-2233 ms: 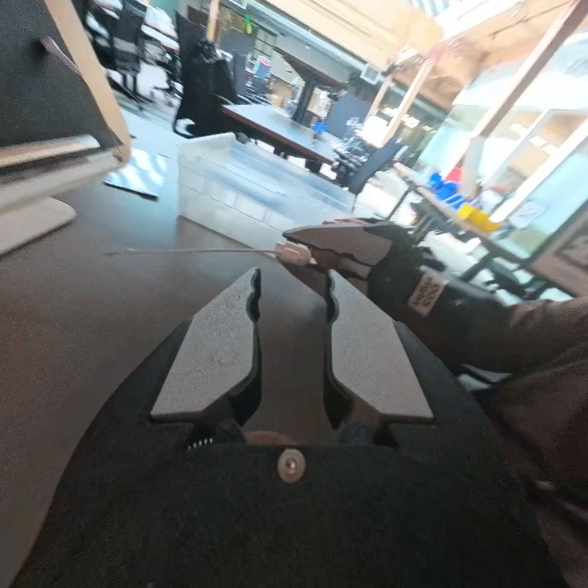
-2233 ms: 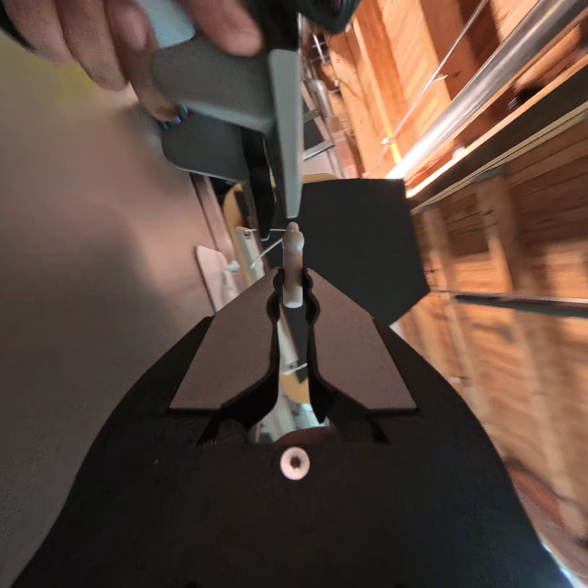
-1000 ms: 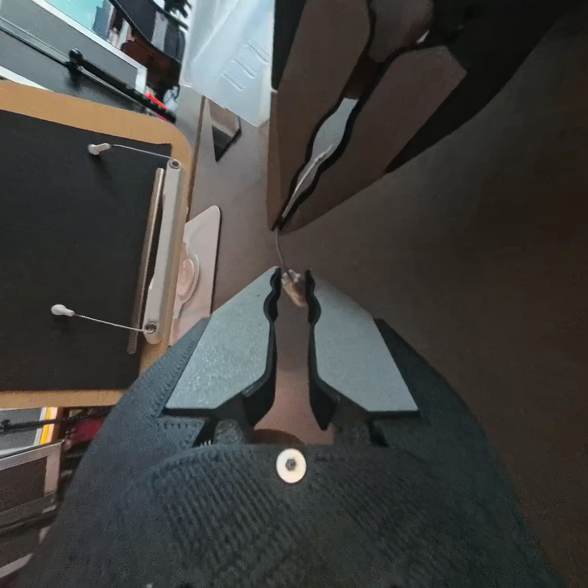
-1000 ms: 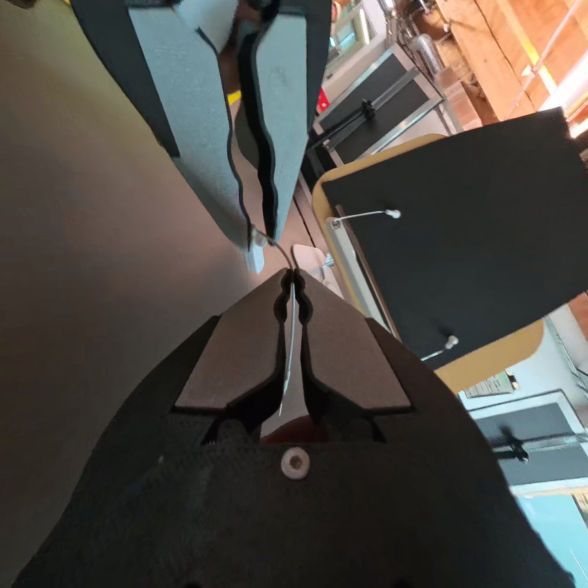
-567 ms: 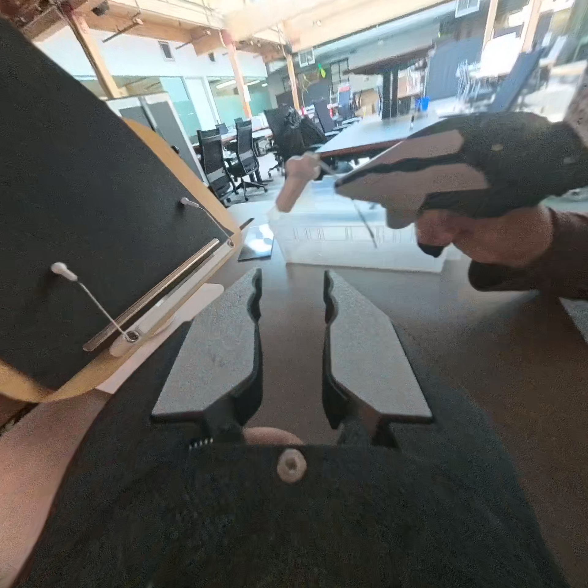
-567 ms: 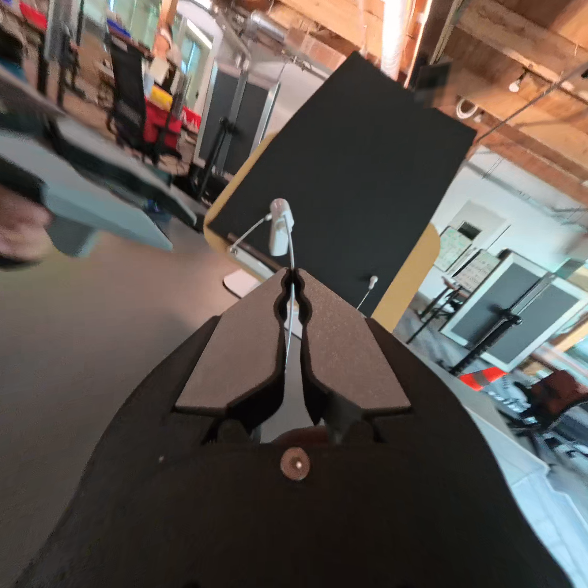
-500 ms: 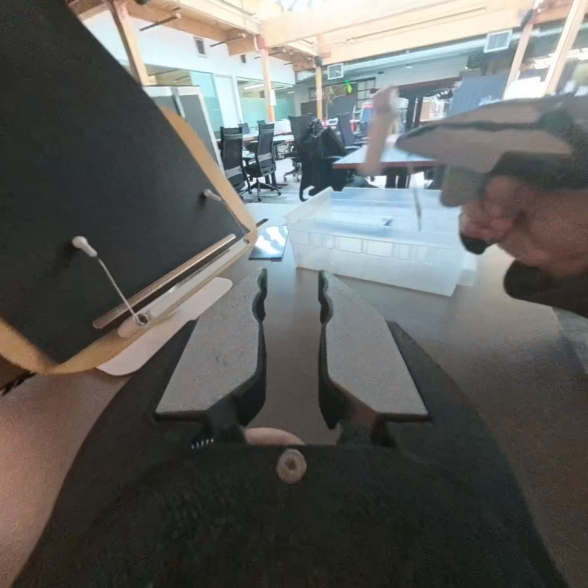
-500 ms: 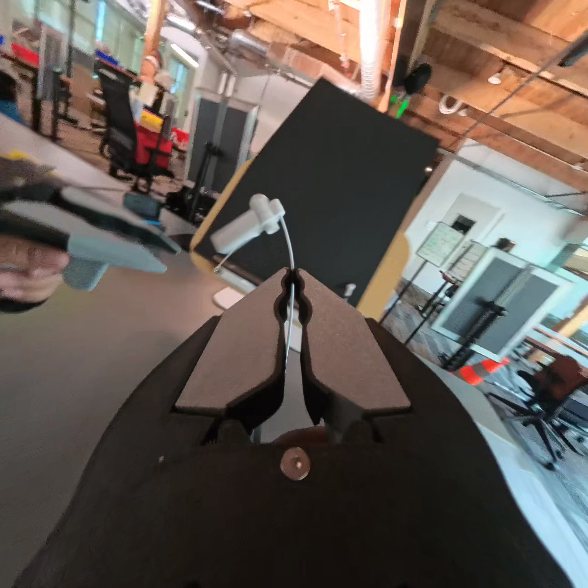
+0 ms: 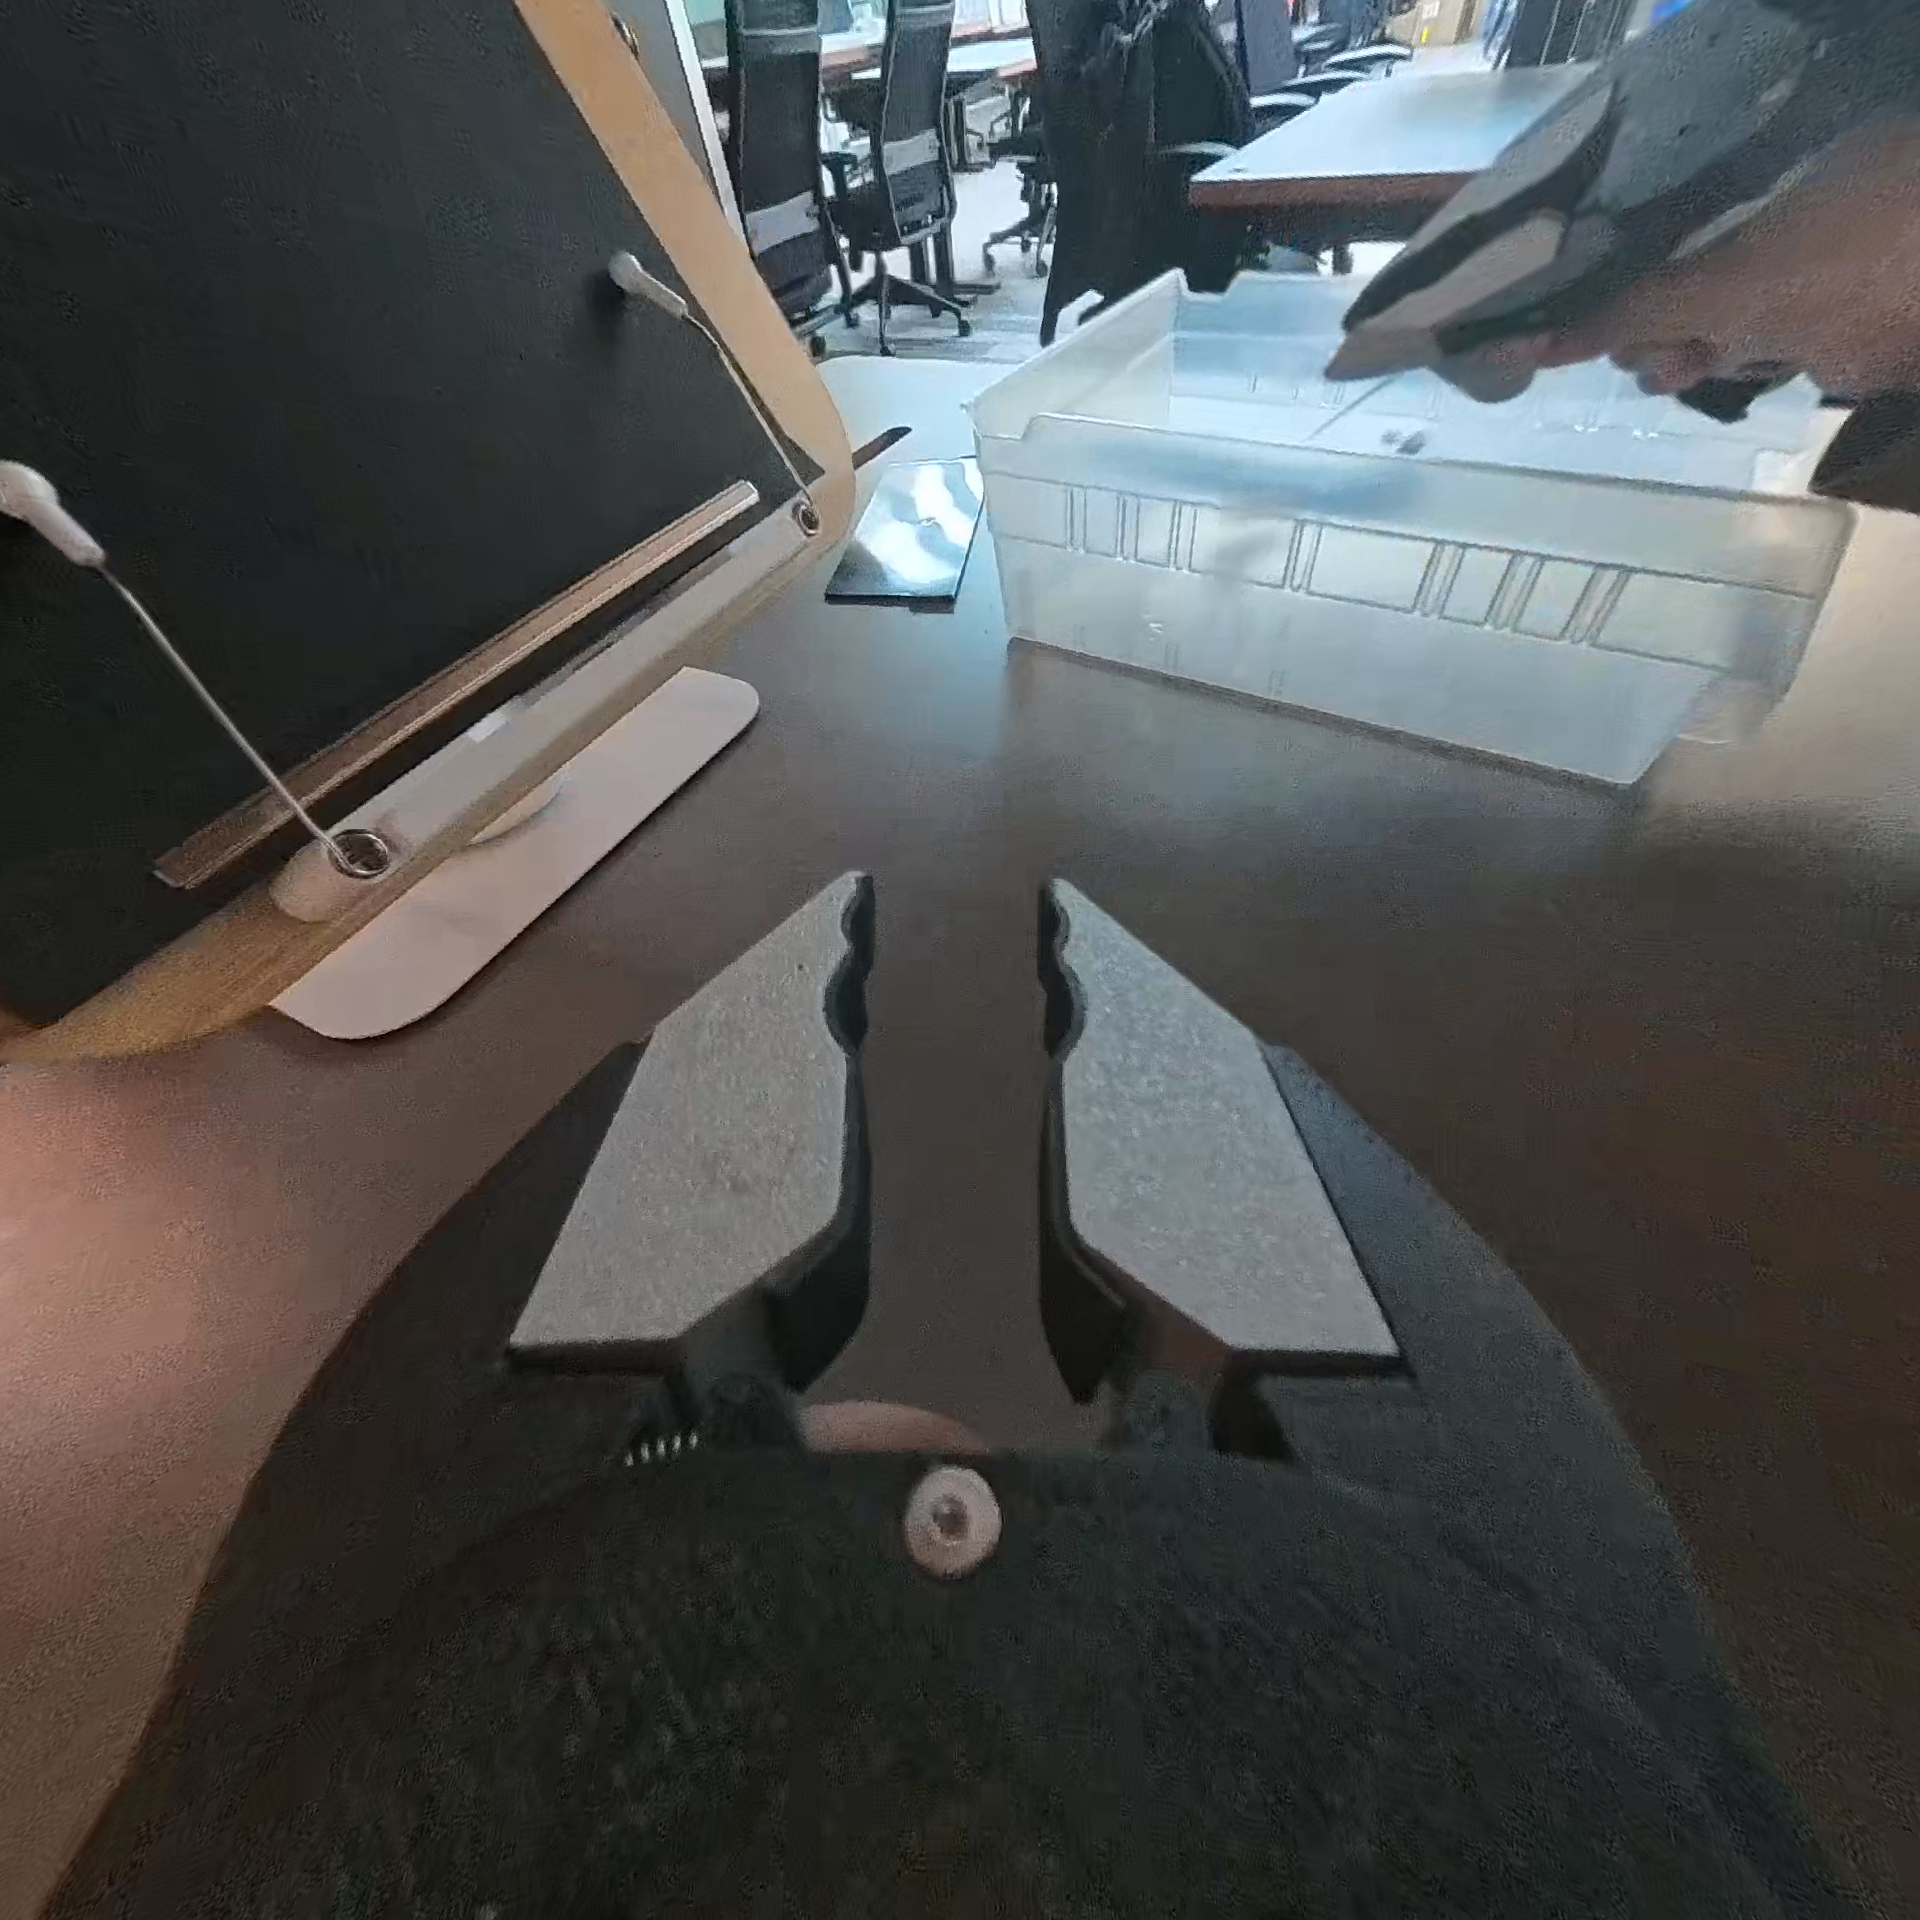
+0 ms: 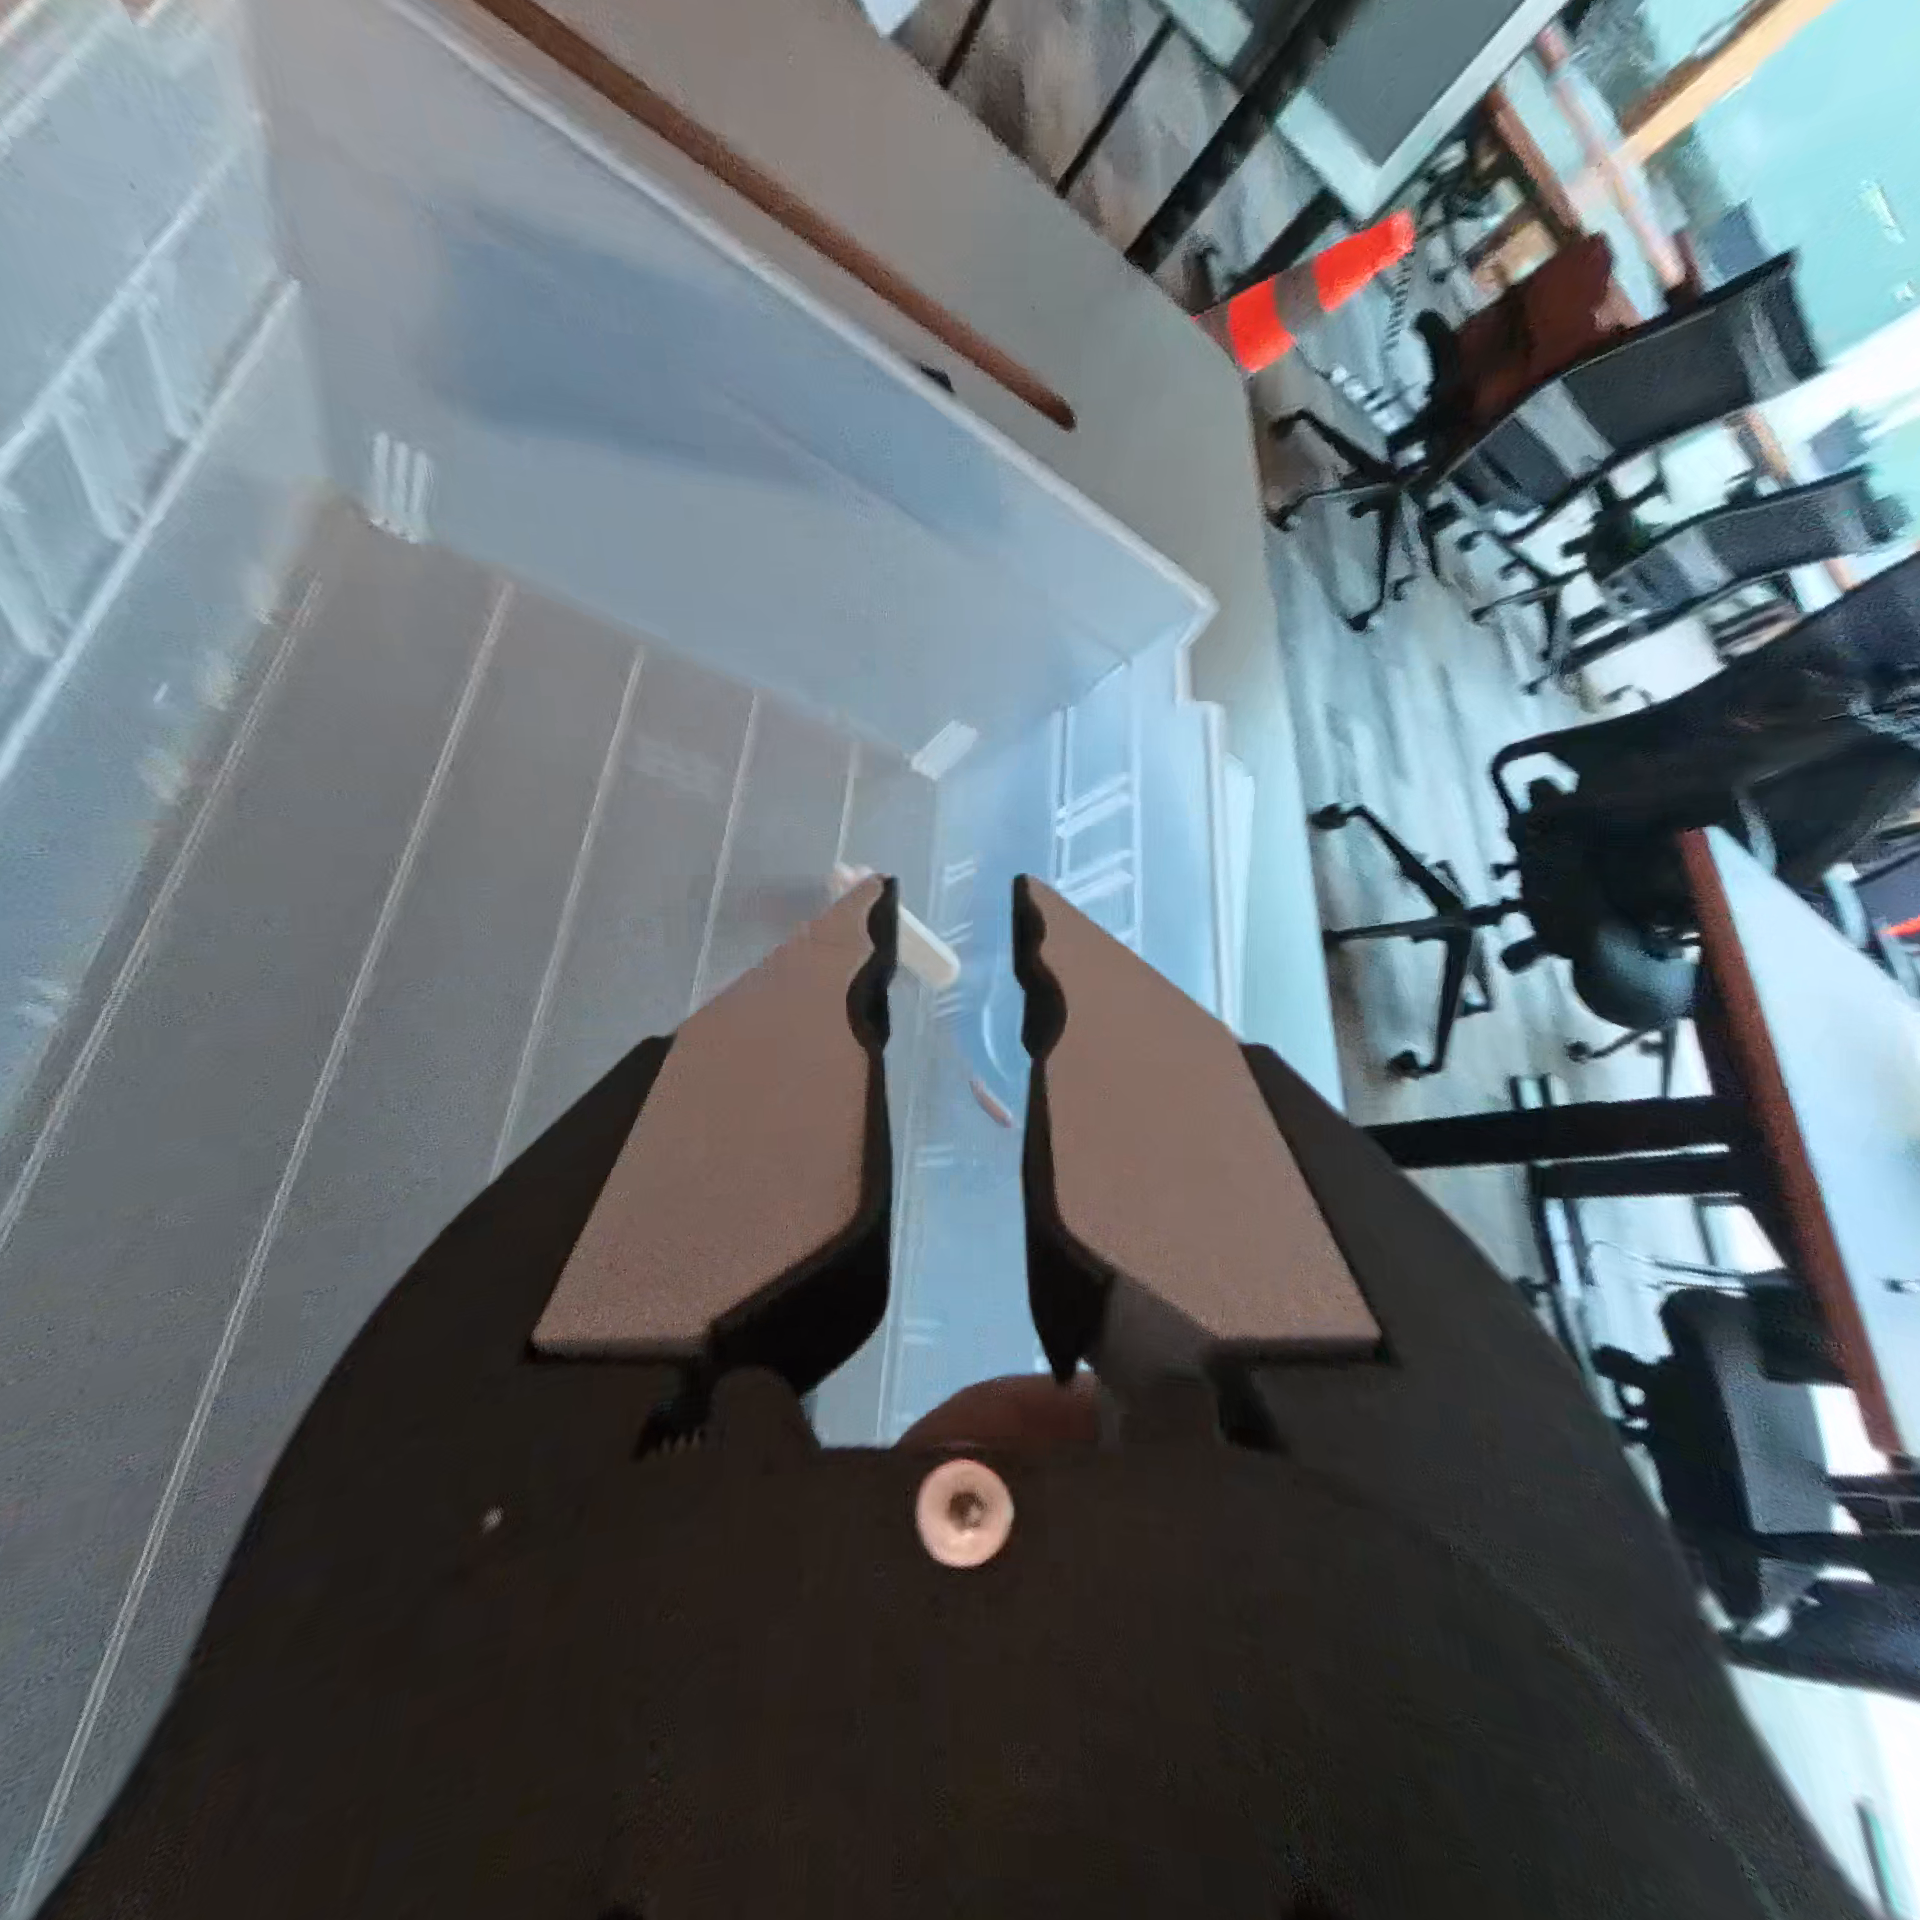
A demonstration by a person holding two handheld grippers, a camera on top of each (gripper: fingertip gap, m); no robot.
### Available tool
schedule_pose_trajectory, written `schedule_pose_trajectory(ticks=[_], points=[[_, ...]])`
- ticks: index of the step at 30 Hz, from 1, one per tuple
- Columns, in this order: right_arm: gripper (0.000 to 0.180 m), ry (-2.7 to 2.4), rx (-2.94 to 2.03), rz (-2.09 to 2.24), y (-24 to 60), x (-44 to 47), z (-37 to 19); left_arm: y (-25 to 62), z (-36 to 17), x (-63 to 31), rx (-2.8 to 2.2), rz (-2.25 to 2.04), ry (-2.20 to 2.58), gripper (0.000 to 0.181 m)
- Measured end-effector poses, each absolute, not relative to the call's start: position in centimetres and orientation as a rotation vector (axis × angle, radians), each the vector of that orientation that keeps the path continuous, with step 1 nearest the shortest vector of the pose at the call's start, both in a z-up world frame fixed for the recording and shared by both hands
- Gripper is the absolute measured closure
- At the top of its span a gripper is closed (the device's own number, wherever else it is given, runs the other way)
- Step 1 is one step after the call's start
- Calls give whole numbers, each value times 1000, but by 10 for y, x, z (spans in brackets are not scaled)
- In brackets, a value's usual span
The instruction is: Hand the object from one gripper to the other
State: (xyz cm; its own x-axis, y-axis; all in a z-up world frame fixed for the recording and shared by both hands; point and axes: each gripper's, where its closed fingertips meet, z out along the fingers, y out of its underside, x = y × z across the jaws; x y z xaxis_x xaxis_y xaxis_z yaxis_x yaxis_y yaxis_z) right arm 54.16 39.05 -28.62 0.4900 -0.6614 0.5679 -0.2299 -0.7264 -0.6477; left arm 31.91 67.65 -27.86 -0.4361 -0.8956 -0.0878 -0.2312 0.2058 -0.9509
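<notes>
The object is a thin wire with a white plastic cap (image 10: pixel 925 954). It lies loose just beyond my right gripper's fingertips, inside the clear plastic bin (image 10: pixel 675 499); whether it rests on the bin floor or is still in the air I cannot tell. My right gripper (image 10: pixel 948 899) is open and empty, pointing down into the bin. It also shows in the left wrist view (image 9: pixel 1361 348), held by a hand over the bin (image 9: pixel 1351 613). My left gripper (image 9: pixel 954 904) is open and empty, low over the dark table (image 9: pixel 1351 935).
A black book stand (image 9: pixel 312 364) with a wooden rim, a white base and two wire page holders stands at the left. A flat black card (image 9: pixel 914 530) lies between the stand and the bin. Office chairs and desks are beyond the table. My hands' fingertips stand some 35 centimeters from each other.
My right gripper, shut on the wire before, has swung over the clear bin and opened; the wire has left its jaws. My left gripper has stayed open and tilted down towards the table.
</notes>
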Motion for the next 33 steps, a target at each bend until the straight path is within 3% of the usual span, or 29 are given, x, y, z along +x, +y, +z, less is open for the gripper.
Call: schedule_pose_trajectory(ticks=[5, 11, 17, 19, 20, 21, 22, 25, 30, 33], points=[[143, 591, -2132, -1085, 438, 514, -237, 684, -297, 326, -1158, -1188, 1834, 149], [101, 294, -2062, -448, 580, 394, -207, 702, -307, 335, -1301, -1139, 1755, 124], [84, 108, -1990, -152, 689, 330, -259, 732, -299, 337, -1411, -1127, 1583, 112], [91, 171, -1928, -219, 701, 352, -288, 740, -297, 338, -1421, -1112, 1543, 121], [105, 212, -1917, -286, 697, 369, -304, 742, -298, 338, -1422, -1100, 1540, 119], [108, 224, -1935, -344, 695, 379, -312, 745, -301, 338, -1433, -1079, 1541, 118], [98, 205, -1943, -390, 692, 386, -310, 749, -305, 339, -1453, -1041, 1544, 118], [116, 249, -1850, -452, 675, 404, -297, 758, -312, 339, -1477, -977, 1540, 118], [110, 291, -1909, -353, 675, 406, -312, 752, -303, 337, -1397, -918, 1560, 126], [97, 260, -2024, -408, 677, 405, -331, 740, -242, 311, -1252, -1025, 1416, 139]])
